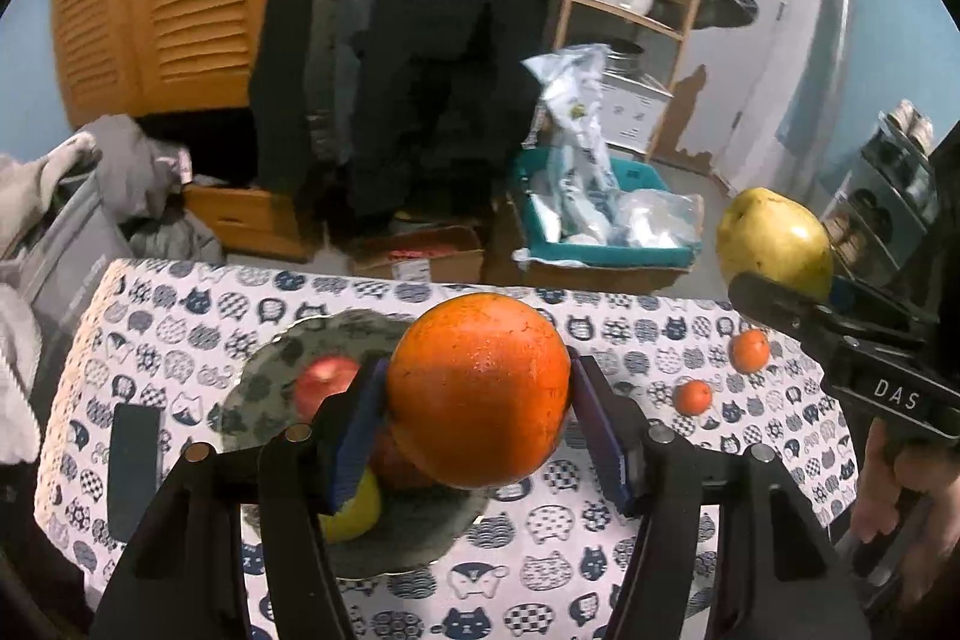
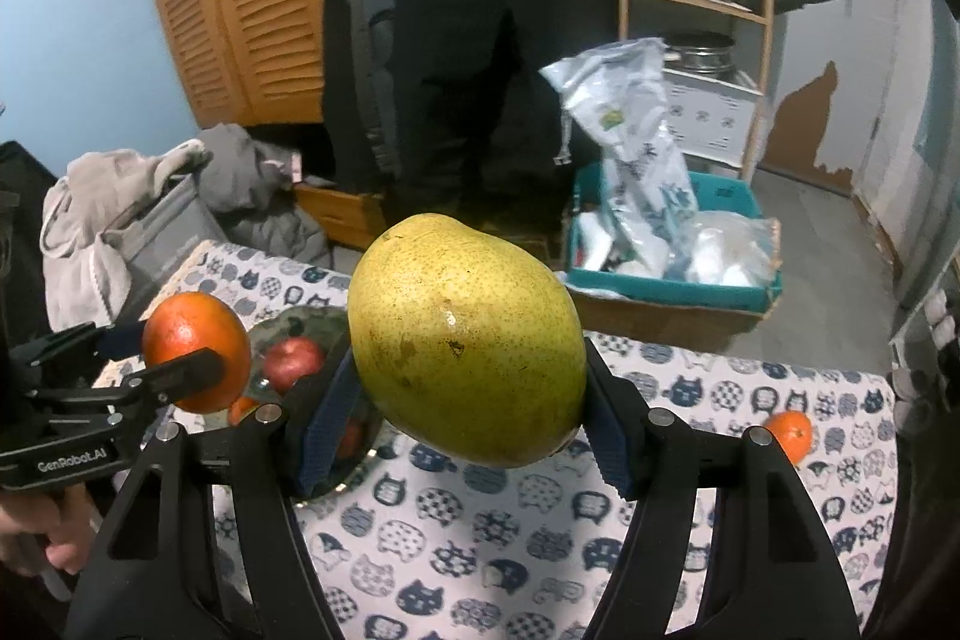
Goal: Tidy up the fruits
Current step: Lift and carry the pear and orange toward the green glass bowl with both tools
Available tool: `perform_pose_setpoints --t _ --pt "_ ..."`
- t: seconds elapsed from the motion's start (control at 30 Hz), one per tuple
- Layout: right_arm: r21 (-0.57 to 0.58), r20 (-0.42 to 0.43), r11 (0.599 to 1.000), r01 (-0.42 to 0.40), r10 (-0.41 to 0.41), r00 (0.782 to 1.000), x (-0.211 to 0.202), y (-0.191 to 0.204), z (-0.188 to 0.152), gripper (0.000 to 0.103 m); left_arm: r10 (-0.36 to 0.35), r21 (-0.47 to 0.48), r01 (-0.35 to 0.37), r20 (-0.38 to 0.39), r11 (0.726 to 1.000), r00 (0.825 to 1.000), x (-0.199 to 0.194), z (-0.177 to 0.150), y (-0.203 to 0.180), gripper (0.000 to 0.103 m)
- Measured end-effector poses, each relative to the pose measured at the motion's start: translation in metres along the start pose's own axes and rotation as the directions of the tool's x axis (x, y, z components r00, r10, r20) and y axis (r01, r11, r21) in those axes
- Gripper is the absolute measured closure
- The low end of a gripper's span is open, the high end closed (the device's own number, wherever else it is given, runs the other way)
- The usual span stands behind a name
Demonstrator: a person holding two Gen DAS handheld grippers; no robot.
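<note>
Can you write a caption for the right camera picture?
Right tool holds a big pear above the cat tablecloth.

Large orange (image 1: 477, 388) held aloft above the plate (image 1: 270, 358); yellow-green pear (image 2: 468, 346) likewise aloft; two small tangerines (image 1: 693, 396) on the cloth.

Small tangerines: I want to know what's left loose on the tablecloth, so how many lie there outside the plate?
2. One small tangerine lies toward the table's far right, the other small tangerine lies nearer the plate. More could be hidden behind the held fruit.
</note>
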State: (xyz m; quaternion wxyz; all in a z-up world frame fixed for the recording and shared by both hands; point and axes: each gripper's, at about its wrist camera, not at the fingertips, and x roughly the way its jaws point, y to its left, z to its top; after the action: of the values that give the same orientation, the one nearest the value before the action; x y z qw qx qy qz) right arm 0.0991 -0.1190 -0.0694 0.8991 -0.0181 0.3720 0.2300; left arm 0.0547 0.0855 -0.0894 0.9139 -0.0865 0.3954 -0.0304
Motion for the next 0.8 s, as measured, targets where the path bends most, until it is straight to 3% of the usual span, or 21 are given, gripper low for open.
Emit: perform_pose_setpoints --t 0.43,0.8 --pt "-0.028 -0.058 0.997 -0.066 0.064 0.996 0.046 0.045 0.009 0.034 0.081 -0.119 -0.082 -0.011 0.99 0.997 0.003 -0.003 0.073 0.04" --pt "-0.061 -0.125 0.993 -0.098 0.09 0.988 0.089 0.073 0.007 0.034 0.111 -0.196 -0.13 -0.104 0.972 0.988 0.032 -0.013 0.124 0.04"
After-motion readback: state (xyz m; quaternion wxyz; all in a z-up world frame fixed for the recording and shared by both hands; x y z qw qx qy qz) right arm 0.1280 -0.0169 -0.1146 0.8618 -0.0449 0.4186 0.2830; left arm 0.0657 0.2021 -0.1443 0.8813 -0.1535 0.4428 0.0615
